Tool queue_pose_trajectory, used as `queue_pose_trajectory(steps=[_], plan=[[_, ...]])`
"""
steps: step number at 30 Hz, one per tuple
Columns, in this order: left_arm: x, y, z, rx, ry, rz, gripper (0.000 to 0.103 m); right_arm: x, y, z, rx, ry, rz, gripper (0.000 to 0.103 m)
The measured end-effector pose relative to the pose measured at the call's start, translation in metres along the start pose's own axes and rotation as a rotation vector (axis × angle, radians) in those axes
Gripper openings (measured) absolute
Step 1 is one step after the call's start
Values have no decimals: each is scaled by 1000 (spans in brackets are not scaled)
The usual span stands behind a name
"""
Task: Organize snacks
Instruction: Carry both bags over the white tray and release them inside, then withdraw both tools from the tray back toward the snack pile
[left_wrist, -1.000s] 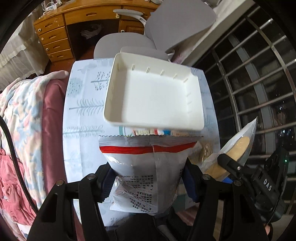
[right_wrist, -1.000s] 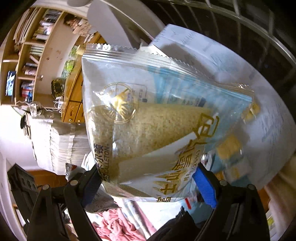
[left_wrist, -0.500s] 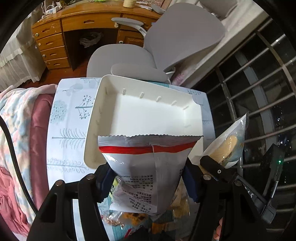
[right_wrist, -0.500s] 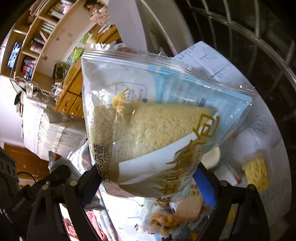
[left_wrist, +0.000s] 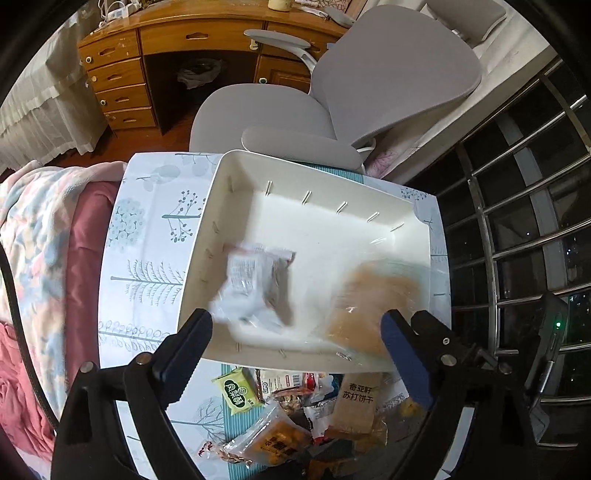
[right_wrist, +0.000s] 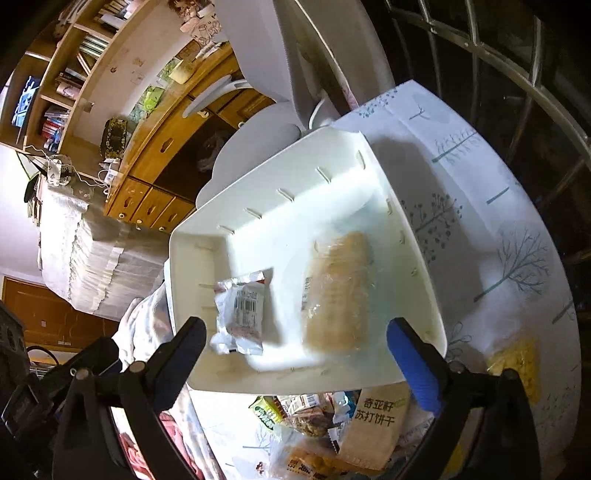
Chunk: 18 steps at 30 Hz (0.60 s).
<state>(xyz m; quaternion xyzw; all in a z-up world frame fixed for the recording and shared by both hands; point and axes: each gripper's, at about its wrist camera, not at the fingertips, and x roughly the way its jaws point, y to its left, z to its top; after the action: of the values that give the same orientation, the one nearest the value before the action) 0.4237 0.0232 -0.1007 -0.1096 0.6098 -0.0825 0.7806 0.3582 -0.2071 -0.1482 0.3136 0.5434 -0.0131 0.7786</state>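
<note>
A white bin (left_wrist: 391, 225) (right_wrist: 207, 254) stands on the tree-print tablecloth (left_wrist: 147, 236) (right_wrist: 498, 236). Inside it, blurred with motion, are a silver-white snack packet (left_wrist: 251, 284) (right_wrist: 240, 314) on the left and a clear bread packet (left_wrist: 373, 302) (right_wrist: 340, 291) on the right. My left gripper (left_wrist: 295, 354) is open and empty above the bin's near edge. My right gripper (right_wrist: 295, 354) is open and empty above the same edge. A pile of several snack packets (left_wrist: 295, 417) (right_wrist: 332, 424) lies in front of the bin.
A grey office chair (left_wrist: 332, 103) (right_wrist: 295, 110) stands behind the table, and a wooden desk with drawers (left_wrist: 122, 81) (right_wrist: 155, 192) behind that. A pink and floral blanket (left_wrist: 37, 258) lies left. Metal window bars (left_wrist: 524, 206) run along the right. A yellow packet (right_wrist: 517, 365) lies right of the bin.
Both grippers have opened and let go of their packets. The silver-white packet and the bread packet have dropped into the white bin. Both cameras now look down into it.
</note>
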Motion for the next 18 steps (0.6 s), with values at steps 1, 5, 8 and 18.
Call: queue_pose_trajectory(steps=[1, 5, 8, 18], plan=[[-1, 1, -1, -1, 0, -3, 92, -2, 0, 0, -1, -4, 3, 99], [-11, 2, -8, -1, -15, -12, 92, -13, 5, -6, -29, -36, -10, 99], [-20, 5, -17, -3, -32, -28, 92, -21, 10, -11, -67, -74, -23, 99], [-42, 17, -68, -23, -90, 23, 92, -37, 12, -27, -127, -186, -35, 99]])
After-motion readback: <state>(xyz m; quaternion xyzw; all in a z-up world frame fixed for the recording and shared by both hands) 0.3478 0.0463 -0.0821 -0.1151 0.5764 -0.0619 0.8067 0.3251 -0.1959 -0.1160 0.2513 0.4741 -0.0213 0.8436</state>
